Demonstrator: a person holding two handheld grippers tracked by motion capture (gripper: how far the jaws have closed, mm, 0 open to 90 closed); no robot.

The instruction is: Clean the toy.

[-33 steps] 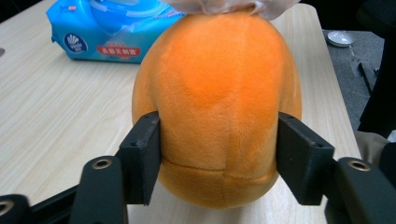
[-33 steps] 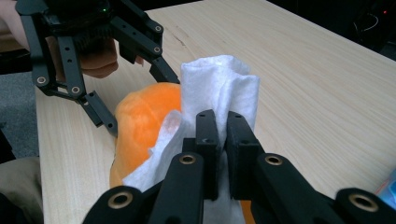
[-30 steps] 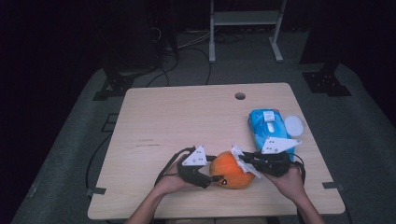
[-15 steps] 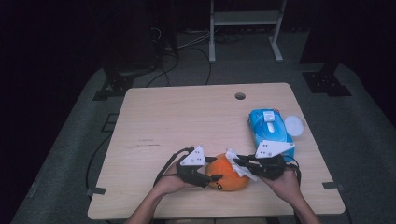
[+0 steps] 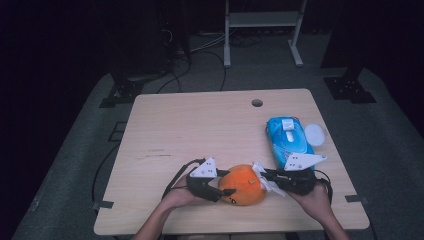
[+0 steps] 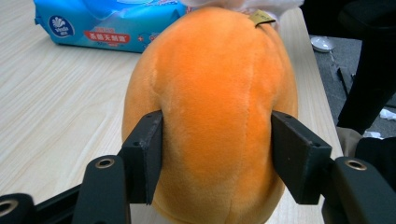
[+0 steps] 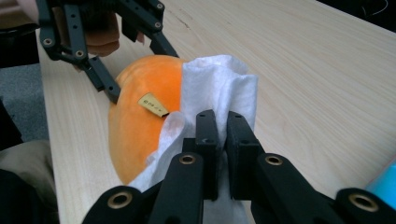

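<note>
Since a second ago the orange plush toy (image 5: pixel 243 184) has slid a little toward the person's left along the near edge of the tabletop (image 5: pixel 200 130), and the right hand-held gripper (image 5: pixel 266 176) has followed it, drawing away from the blue wipes pack (image 5: pixel 287 140).

On the left, the left hand-held gripper (image 5: pixel 226 188) is clamped on the toy's end, its jaws pressed into the two flanks so the pile dents slightly. In the middle, the toy lies on its side on the wood; it looks light, soft and yielding, unlikely to slip or break, and best held across its rounded body as now. On the right, the right hand-held gripper is pinched tight on a white wipe (image 7: pixel 219 88), which drapes against the toy's other end beside a small yellow tag (image 7: pixel 153 104). The wipe is limp and thin, so it could tear or bunch.
</note>
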